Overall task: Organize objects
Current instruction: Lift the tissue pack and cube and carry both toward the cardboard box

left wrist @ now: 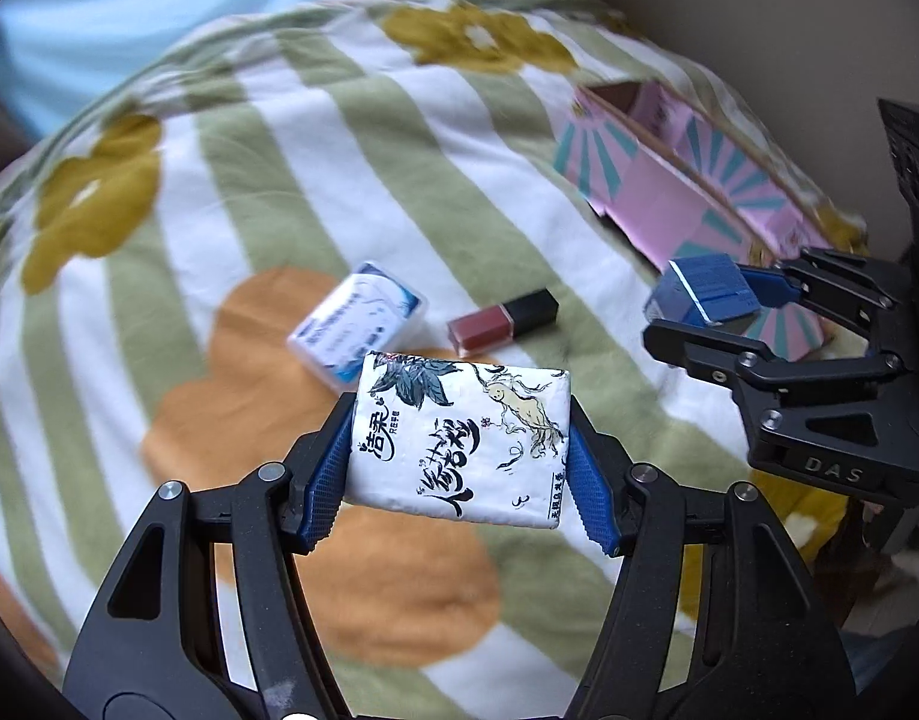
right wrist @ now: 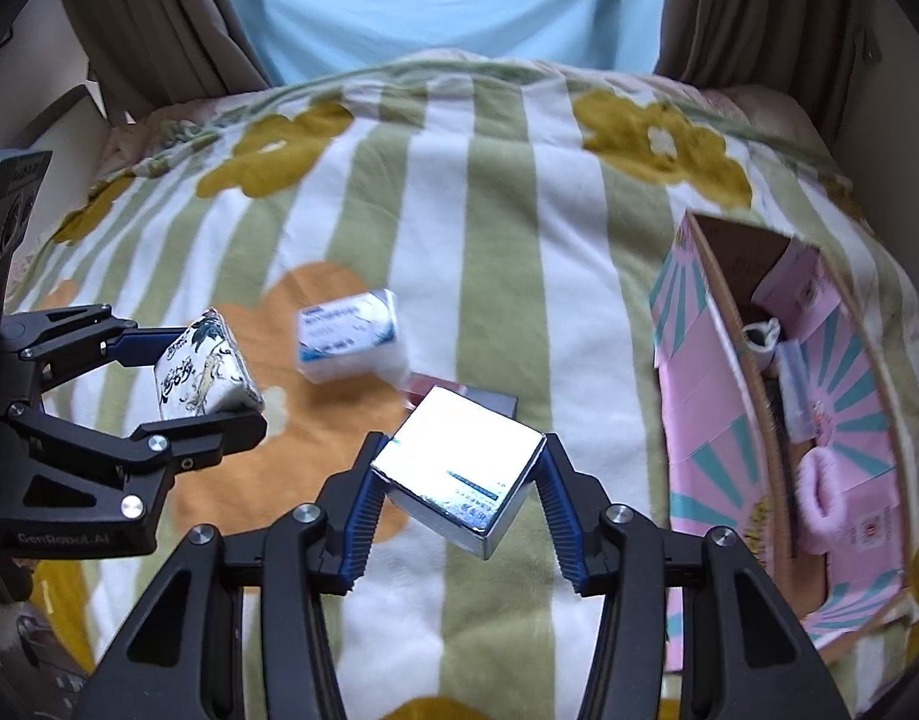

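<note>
My left gripper (left wrist: pixel 459 450) is shut on a white tissue pack (left wrist: pixel 459 444) printed with black script, held above the blanket; it also shows in the right wrist view (right wrist: pixel 204 369). My right gripper (right wrist: pixel 459 462) is shut on a small shiny blue box (right wrist: pixel 459 468), also seen in the left wrist view (left wrist: pixel 708 291). On the blanket lie a white-and-blue pack (left wrist: pixel 357 321) (right wrist: pixel 351 336) and a dark red lipstick (left wrist: pixel 501 321), partly hidden behind the blue box in the right wrist view (right wrist: pixel 426 384).
An open pink-and-teal cardboard box (right wrist: pixel 717 372) (left wrist: pixel 657 192) stands at the right, holding several items including something pink and fluffy (right wrist: pixel 822 498). The striped, flowered blanket (right wrist: pixel 507 210) covers the surface. Curtains and a light blue window lie beyond.
</note>
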`<state>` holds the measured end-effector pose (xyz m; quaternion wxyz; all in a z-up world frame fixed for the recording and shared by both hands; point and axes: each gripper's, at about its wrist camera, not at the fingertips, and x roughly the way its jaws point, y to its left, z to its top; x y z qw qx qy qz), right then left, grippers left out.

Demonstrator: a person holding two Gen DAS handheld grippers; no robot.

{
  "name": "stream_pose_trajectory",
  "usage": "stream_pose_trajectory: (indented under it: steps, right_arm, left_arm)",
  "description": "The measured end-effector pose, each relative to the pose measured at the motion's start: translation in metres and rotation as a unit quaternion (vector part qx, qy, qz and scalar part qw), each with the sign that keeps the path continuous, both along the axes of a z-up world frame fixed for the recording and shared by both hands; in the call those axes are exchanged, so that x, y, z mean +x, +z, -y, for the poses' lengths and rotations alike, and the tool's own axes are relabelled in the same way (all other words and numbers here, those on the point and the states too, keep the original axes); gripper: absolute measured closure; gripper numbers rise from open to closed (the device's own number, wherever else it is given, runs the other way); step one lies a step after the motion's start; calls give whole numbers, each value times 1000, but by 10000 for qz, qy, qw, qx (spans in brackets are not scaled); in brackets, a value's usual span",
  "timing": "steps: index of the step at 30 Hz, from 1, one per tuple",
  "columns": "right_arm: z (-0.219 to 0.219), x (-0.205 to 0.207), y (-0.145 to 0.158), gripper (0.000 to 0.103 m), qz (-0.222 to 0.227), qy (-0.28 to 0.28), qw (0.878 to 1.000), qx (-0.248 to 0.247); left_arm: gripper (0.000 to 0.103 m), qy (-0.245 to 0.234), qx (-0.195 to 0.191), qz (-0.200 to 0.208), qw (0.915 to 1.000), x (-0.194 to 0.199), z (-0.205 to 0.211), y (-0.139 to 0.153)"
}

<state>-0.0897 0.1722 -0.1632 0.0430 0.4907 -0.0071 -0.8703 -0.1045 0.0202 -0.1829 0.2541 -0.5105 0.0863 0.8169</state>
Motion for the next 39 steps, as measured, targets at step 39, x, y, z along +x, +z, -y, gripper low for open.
stream_pose_trajectory:
  steps: [39]
  right_arm:
    - [-26, 55, 118, 58, -41, 512, 9973, -524]
  left_arm:
    - [42, 2100, -39, -180, 9775, 95, 8, 132]
